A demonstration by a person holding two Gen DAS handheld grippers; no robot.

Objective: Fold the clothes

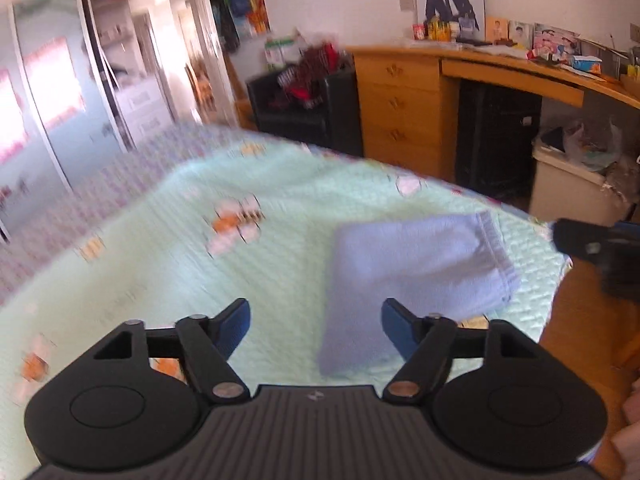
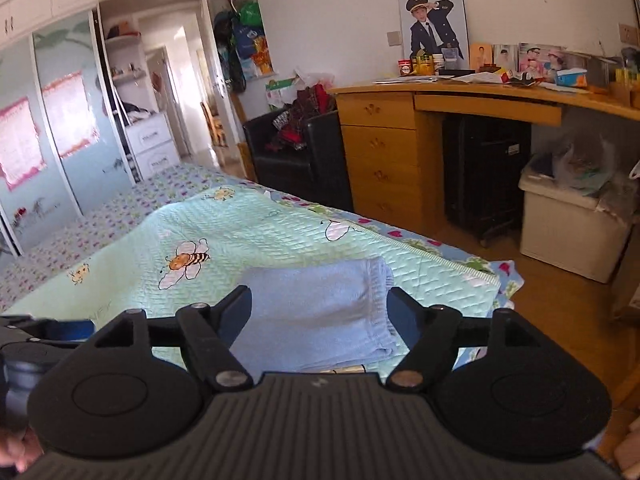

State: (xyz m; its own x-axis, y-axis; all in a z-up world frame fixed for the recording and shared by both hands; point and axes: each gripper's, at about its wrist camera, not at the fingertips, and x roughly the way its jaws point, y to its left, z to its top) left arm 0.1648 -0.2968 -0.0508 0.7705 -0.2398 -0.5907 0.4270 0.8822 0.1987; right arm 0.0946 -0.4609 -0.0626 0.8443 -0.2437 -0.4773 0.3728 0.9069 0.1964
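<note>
A folded light blue cloth point(image 1: 416, 276) lies flat on the pale green bee-print quilt point(image 1: 168, 264) near the bed's corner. My left gripper point(image 1: 315, 322) hovers above the quilt, jaws wide apart and nothing between them; the cloth sits just past its right finger. In the right wrist view the same blue cloth point(image 2: 320, 312) lies beyond my right gripper point(image 2: 319, 310), which is open and above it, not touching. The right gripper point(image 1: 592, 248) shows at the right edge of the left wrist view, and the left gripper point(image 2: 44, 332) at the lower left of the right wrist view.
A wooden desk with drawers point(image 2: 380, 152) stands past the bed, cluttered on top. A black armchair point(image 2: 296, 156) piled with clothes sits beside it. A white bin point(image 2: 568, 224) with bags stands on the wooden floor at the right. Wardrobe doors point(image 2: 60, 120) line the left.
</note>
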